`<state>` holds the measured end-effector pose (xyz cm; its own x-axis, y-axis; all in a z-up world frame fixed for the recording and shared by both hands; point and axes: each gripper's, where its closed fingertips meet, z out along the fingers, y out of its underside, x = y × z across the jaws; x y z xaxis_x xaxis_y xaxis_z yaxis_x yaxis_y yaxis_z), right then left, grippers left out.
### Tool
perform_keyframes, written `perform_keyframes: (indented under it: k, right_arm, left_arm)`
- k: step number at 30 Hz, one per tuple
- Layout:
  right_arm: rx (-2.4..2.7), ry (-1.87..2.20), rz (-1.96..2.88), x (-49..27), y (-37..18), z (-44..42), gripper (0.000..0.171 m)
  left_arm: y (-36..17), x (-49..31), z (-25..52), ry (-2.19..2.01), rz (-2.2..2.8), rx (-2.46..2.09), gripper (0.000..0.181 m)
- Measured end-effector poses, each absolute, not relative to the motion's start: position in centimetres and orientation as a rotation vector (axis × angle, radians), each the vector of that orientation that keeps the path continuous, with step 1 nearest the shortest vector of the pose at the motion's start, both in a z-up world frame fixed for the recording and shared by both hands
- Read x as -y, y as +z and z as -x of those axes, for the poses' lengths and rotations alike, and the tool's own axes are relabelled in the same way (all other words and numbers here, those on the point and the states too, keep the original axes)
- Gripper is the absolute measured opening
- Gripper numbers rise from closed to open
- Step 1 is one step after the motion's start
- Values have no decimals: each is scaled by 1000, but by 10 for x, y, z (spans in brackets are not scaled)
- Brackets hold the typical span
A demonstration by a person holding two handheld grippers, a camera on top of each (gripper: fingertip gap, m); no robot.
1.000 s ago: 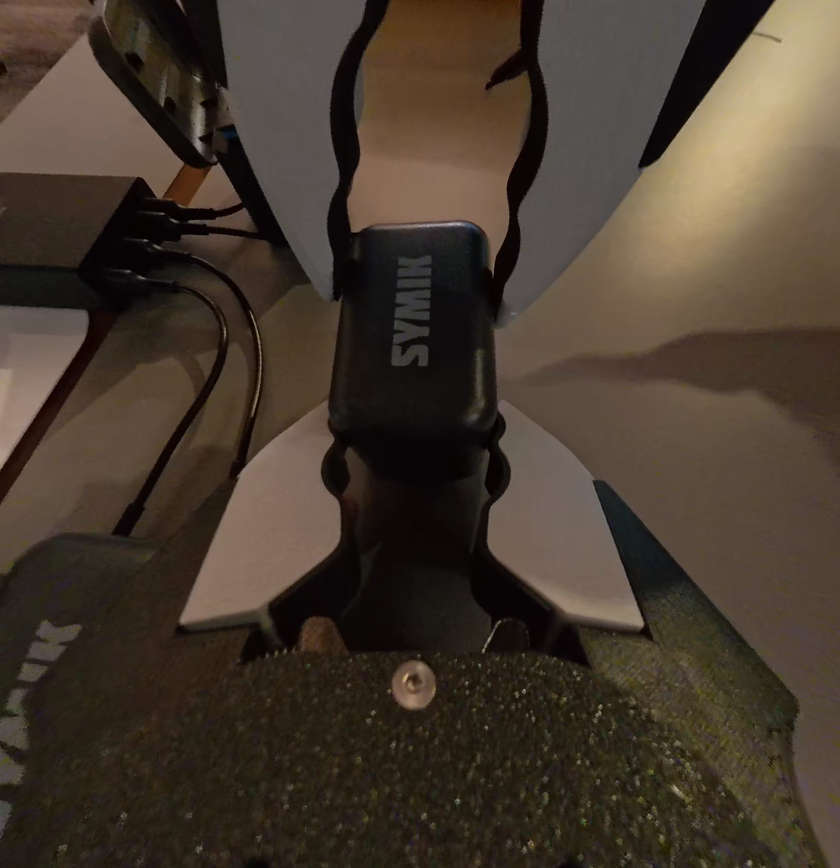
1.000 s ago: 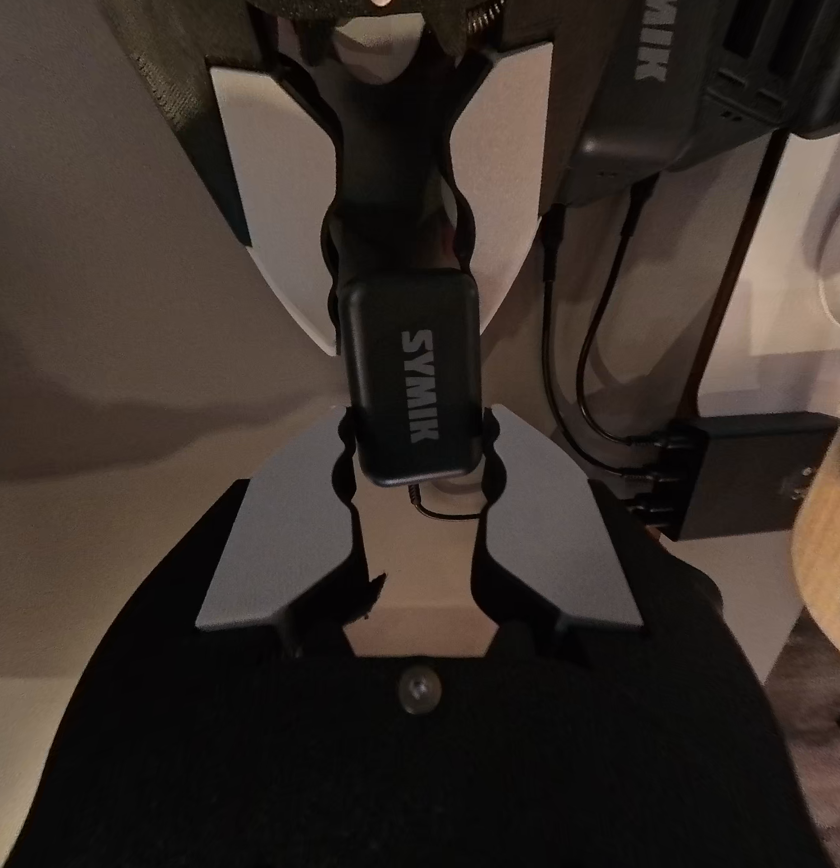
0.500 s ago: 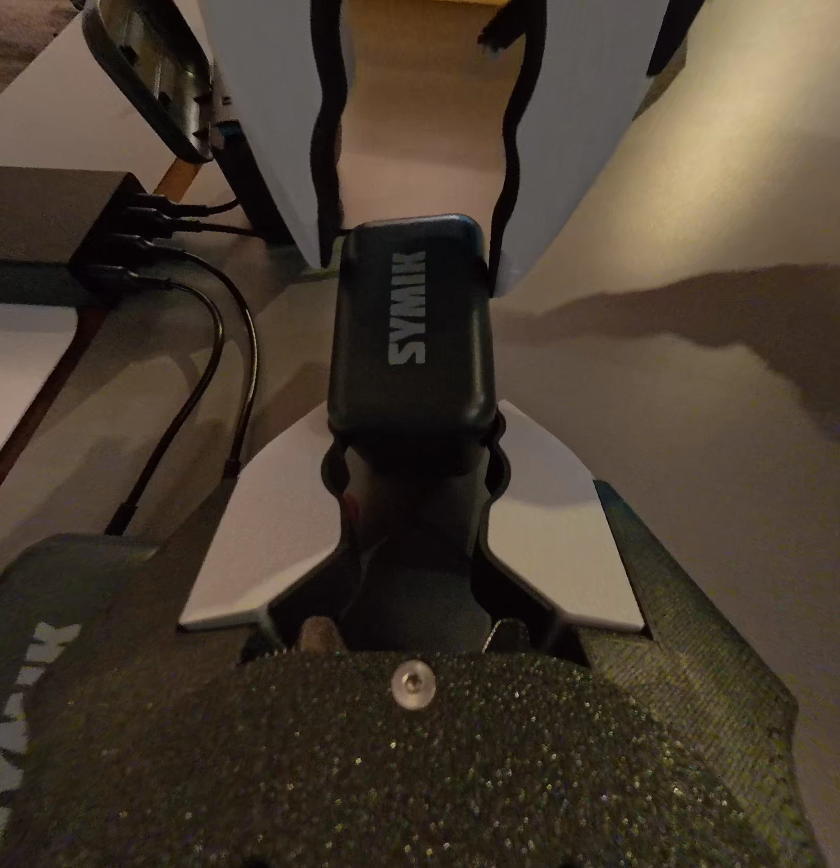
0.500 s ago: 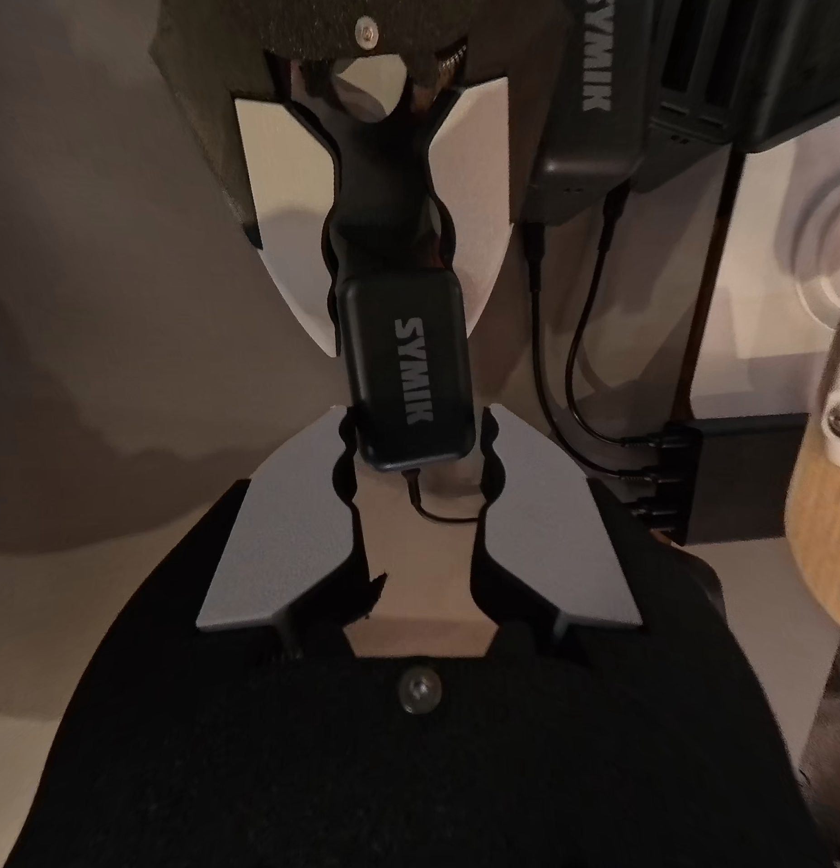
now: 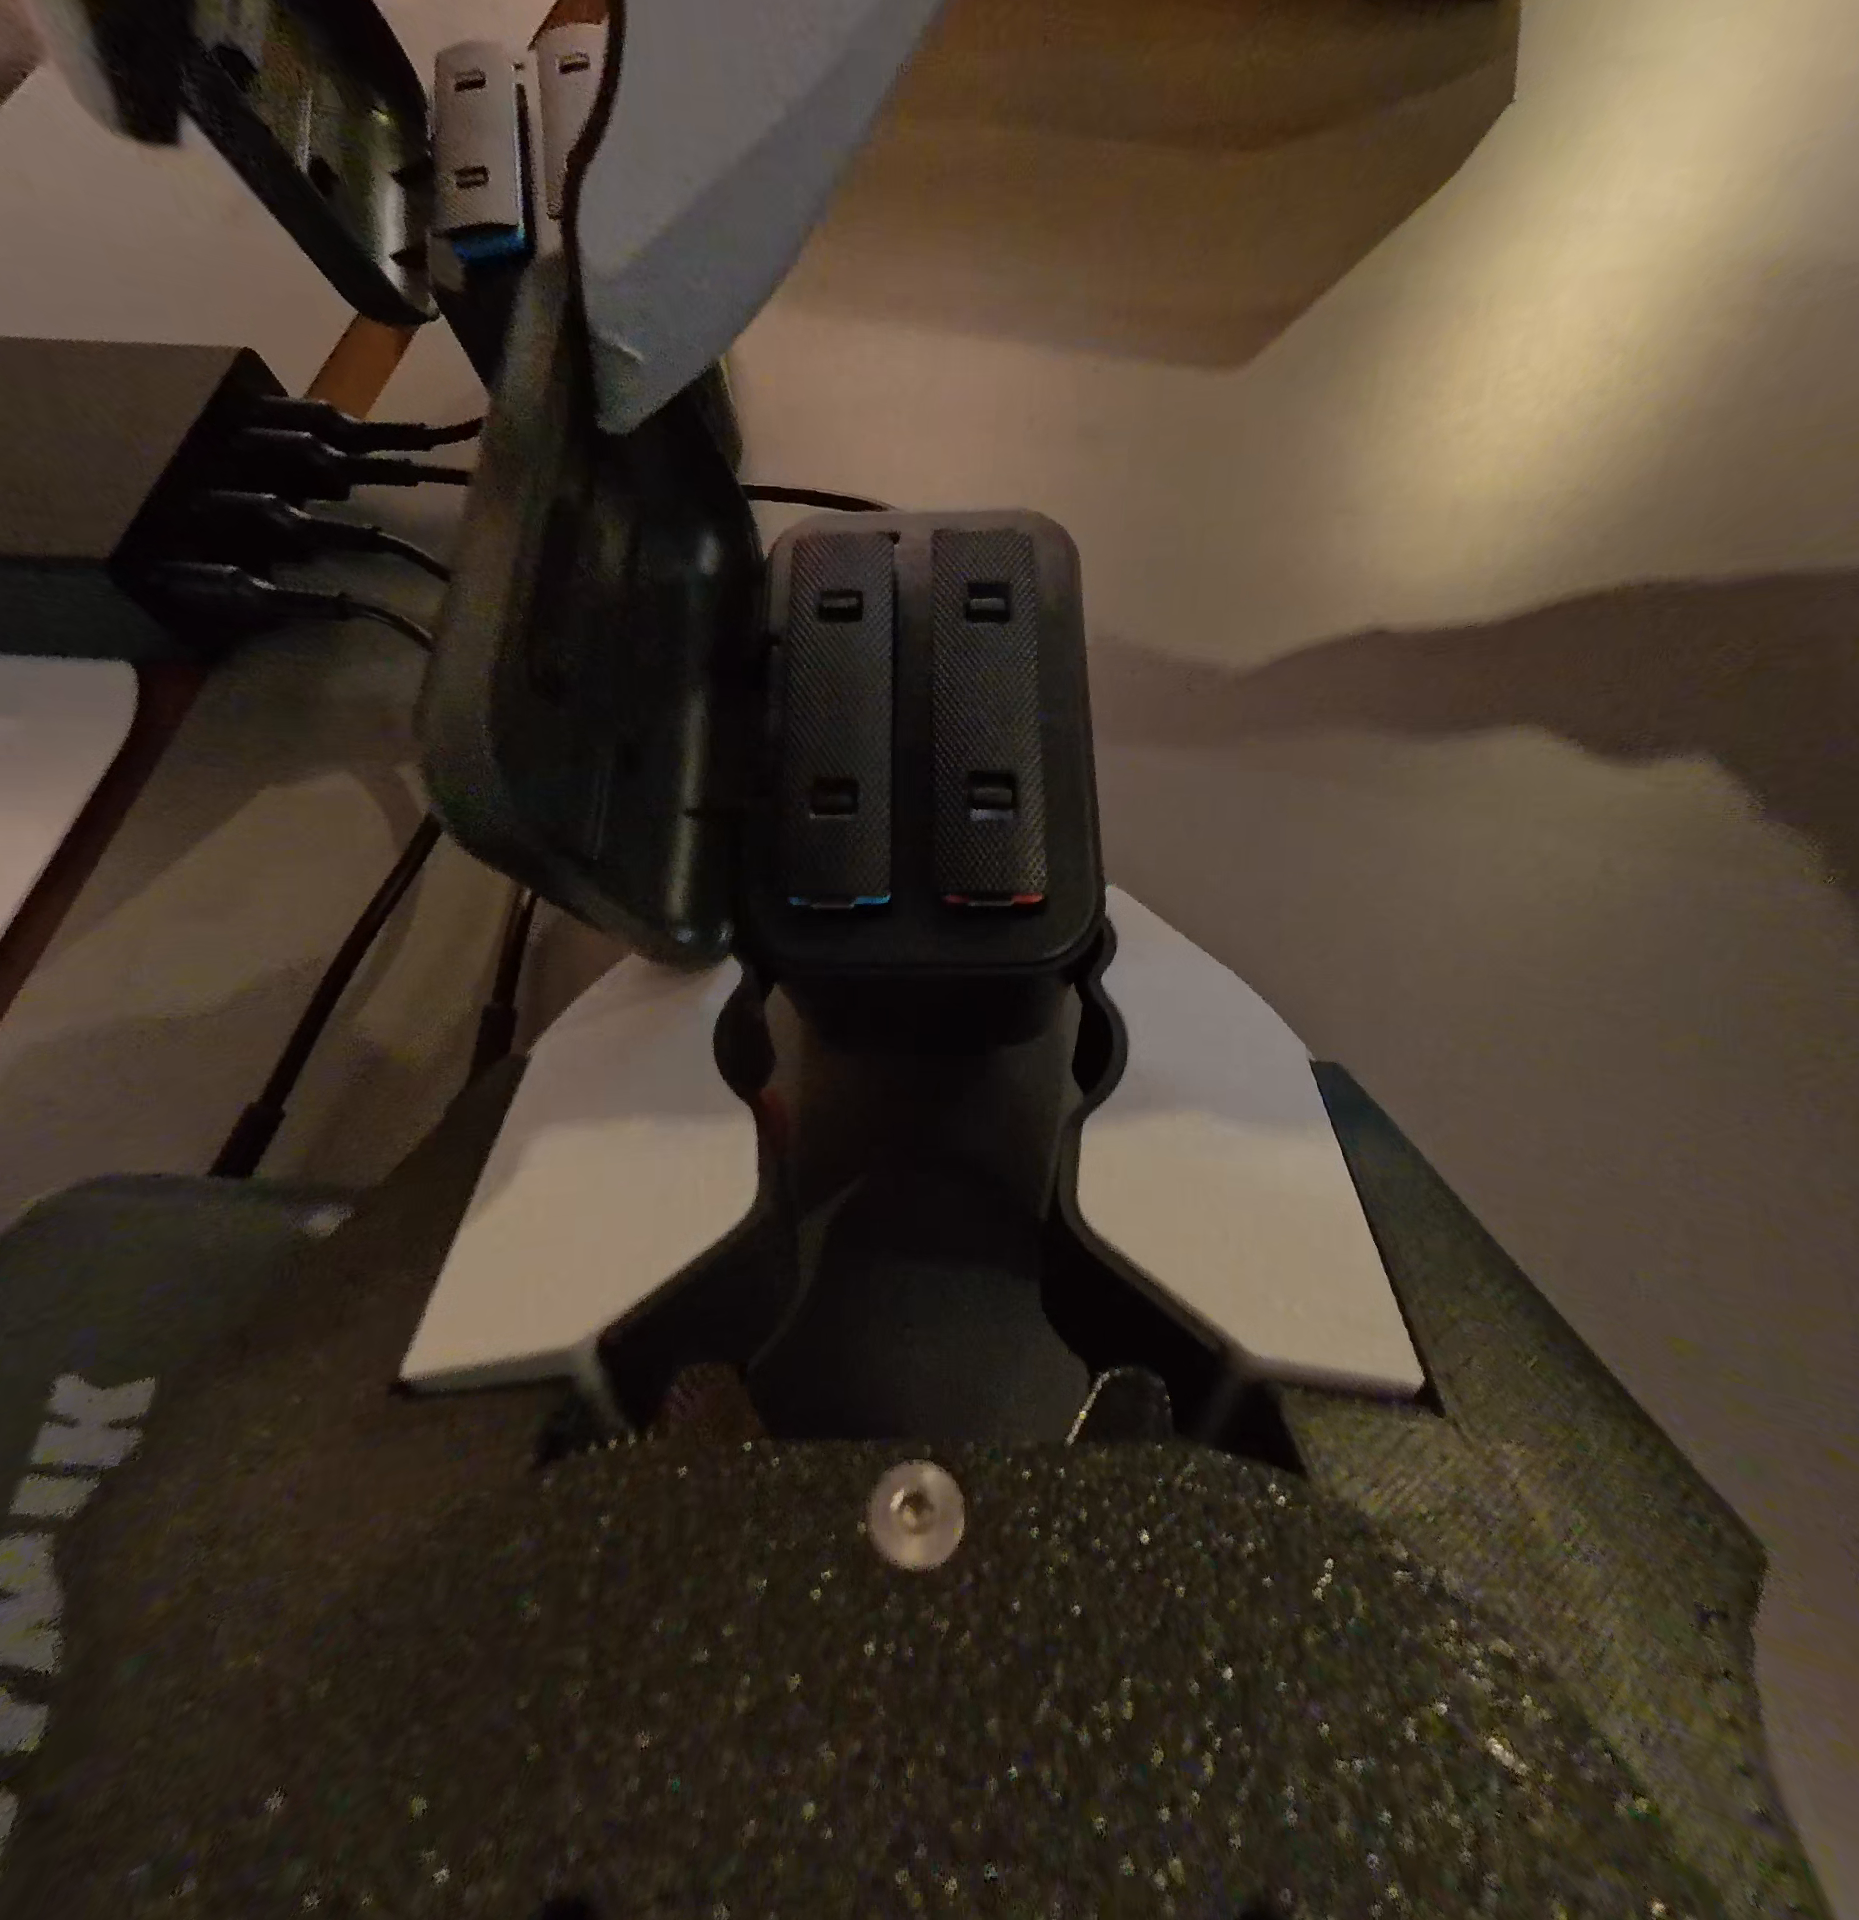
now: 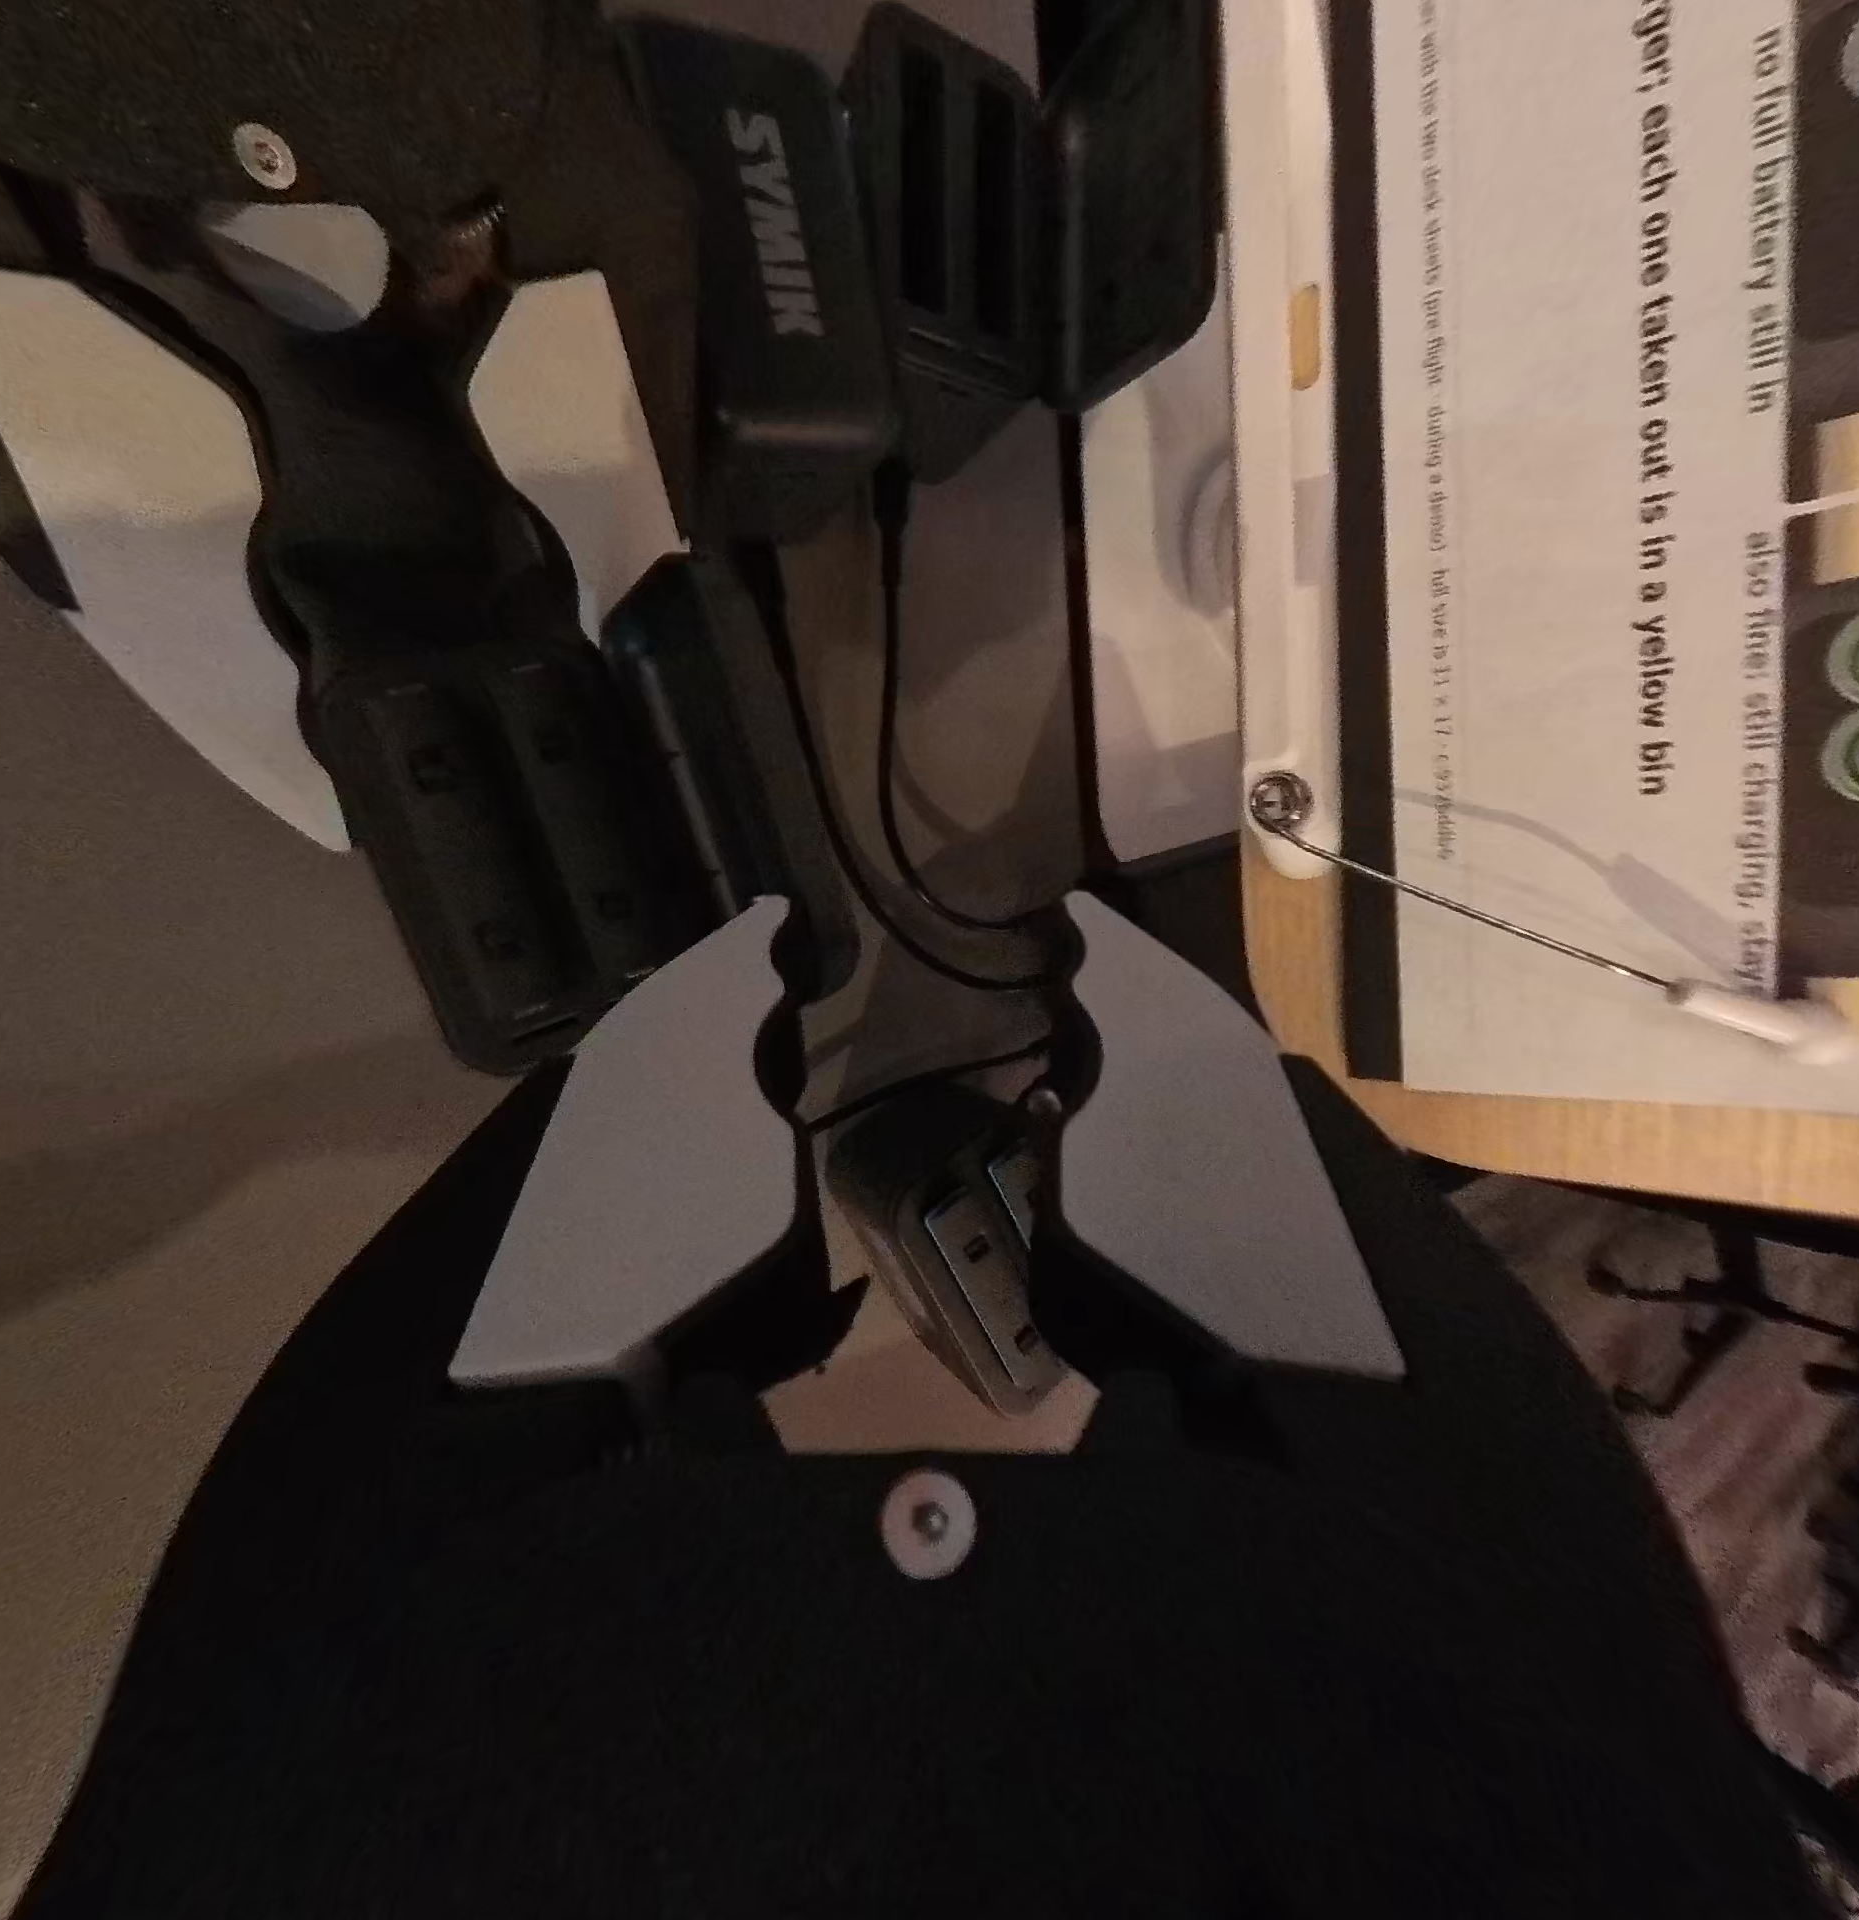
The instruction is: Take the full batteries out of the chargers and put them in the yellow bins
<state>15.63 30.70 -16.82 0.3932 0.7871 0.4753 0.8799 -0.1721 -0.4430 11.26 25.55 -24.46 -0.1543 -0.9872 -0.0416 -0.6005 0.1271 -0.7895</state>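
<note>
My left gripper (image 5: 920, 966) is clamped on the base of a black charger (image 5: 930, 727), holding it upright so its open top faces my camera; I judge that is to steady it while the other side works. My right gripper (image 6: 930, 997) stands with its jaws apart and nothing between them, and in the left wrist view one of its pale fingers comes down from 12 o'clock beside the swung-open lid (image 5: 592, 665), which hangs at 9 o'clock of the charger body.

The pale desk (image 5: 1476, 935) runs under everything. At 2 o'clock in the right wrist view lies a wooden board with a printed sheet (image 6: 1548, 520), of no use to the task. A black power hub (image 5: 166, 499) sits at 9 o'clock in the left wrist view, its cables trailing toward the chargers.

Farther out in the right wrist view, at 12 o'clock, a second charger (image 6: 956, 260) shows empty slots, and a third charger (image 6: 966, 1226) lies low between my right fingers with grey batteries in it.

In the held charger two textured black batteries (image 5: 837, 727) sit side by side in their slots, one marked blue at its near end, the other red. No yellow bin shows in either view, so the lifting out is not yet done.
</note>
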Motion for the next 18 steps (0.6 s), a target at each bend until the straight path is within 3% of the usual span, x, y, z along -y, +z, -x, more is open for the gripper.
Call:
perform_keyframes:
  k: [12,18]
  right_arm:
    - [1403,-185,1951,-265,-143,-162,31]
    - [1536,-143,1932,-240,-158,-145,27]
  left_arm:
    - [-246,-255,-108,-819,1491,-1855,57]
    - [-246,-256,-107,-812,1489,-1849,57]
